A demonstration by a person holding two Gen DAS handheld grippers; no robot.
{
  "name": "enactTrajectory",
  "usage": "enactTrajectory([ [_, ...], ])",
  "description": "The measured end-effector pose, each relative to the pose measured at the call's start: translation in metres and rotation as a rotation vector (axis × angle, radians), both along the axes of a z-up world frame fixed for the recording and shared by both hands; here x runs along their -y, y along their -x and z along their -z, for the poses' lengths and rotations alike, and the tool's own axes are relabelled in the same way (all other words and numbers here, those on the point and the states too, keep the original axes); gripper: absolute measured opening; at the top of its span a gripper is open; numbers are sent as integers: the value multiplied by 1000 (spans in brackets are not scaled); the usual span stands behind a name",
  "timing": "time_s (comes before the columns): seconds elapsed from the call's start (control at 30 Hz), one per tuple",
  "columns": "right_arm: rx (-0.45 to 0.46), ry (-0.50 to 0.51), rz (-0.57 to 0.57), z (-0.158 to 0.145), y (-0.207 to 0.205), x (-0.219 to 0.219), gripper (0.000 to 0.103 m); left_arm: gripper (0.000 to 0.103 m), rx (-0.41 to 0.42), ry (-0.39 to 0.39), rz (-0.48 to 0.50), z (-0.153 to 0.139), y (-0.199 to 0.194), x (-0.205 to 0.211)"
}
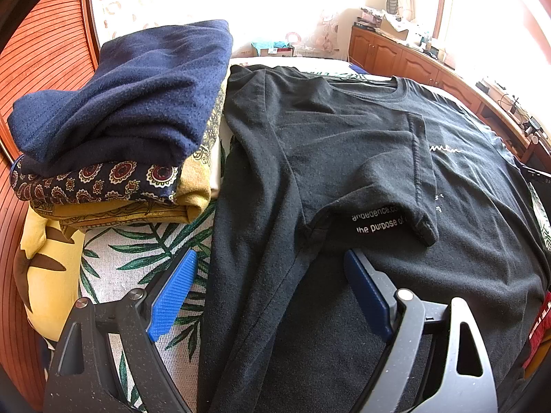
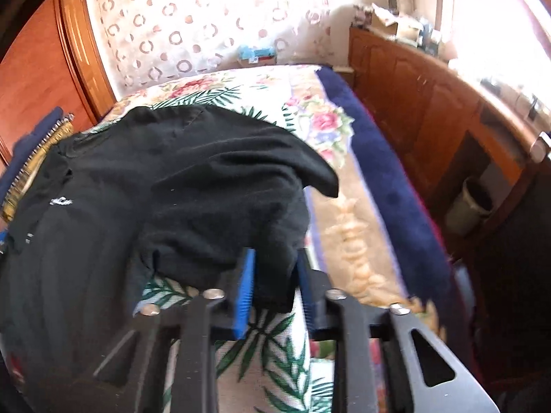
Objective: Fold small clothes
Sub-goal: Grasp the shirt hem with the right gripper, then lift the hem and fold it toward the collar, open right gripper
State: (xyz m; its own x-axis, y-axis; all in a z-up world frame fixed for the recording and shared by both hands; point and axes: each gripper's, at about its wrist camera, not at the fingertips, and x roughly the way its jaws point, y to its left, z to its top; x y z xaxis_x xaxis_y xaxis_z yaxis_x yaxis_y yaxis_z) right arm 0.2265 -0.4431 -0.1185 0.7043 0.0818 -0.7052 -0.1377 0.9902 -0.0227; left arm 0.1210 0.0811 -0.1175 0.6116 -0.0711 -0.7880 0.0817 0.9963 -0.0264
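A black T-shirt point(image 1: 344, 144) with white lettering lies spread on the leaf-patterned bedspread point(image 1: 137, 261), its left sleeve folded in over the chest. My left gripper point(image 1: 272, 268) hovers open over the shirt's left side edge, blue pads wide apart, nothing pinched. In the right wrist view the same black T-shirt point(image 2: 172, 186) is bunched up at its right side, and my right gripper point(image 2: 275, 275) is shut on a fold of that black fabric, which is lifted off the bedspread point(image 2: 275, 351).
A stack of folded clothes point(image 1: 131, 117), navy on top over paisley and yellow pieces, sits left of the shirt. A yellow cushion point(image 1: 44, 268) lies at the bed's left edge. Wooden cabinets point(image 2: 430, 103) and a bin point(image 2: 468, 206) stand to the right.
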Motion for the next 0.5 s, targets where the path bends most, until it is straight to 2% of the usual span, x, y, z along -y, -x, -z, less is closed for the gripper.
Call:
enactTrajectory([
  [0.07, 23, -9, -8, -3, 4, 2, 6, 87, 0, 0, 0, 0, 0, 0],
  [0.3, 111, -26, -56, -25, 15, -9, 4, 87, 0, 0, 0, 0, 0, 0],
  [0.5, 186, -35, -200, -52, 22, -58, 4, 87, 0, 0, 0, 0, 0, 0],
])
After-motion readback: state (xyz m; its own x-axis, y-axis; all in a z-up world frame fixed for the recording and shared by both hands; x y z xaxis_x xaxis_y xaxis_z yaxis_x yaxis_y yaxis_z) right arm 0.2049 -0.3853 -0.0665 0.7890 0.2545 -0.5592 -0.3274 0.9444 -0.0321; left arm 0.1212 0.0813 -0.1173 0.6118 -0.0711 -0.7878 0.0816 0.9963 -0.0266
